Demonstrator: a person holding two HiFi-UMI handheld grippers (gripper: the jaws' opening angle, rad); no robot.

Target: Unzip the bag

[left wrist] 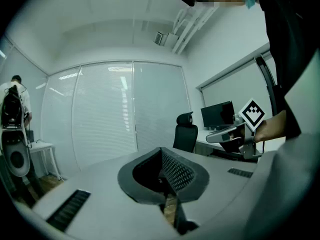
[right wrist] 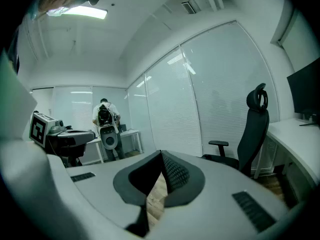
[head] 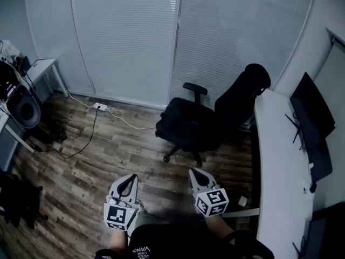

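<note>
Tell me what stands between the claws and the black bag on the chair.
Nothing visible does. Only wood-plank floor lies between the shut left claw, the shut right claw and the black bag on the black swivel office chair.

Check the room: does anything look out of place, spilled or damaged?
A white power strip lies on the wooden plank floor, its white cable and a black cable trailing loose across the boards. Nothing looks spilled or broken.
</note>
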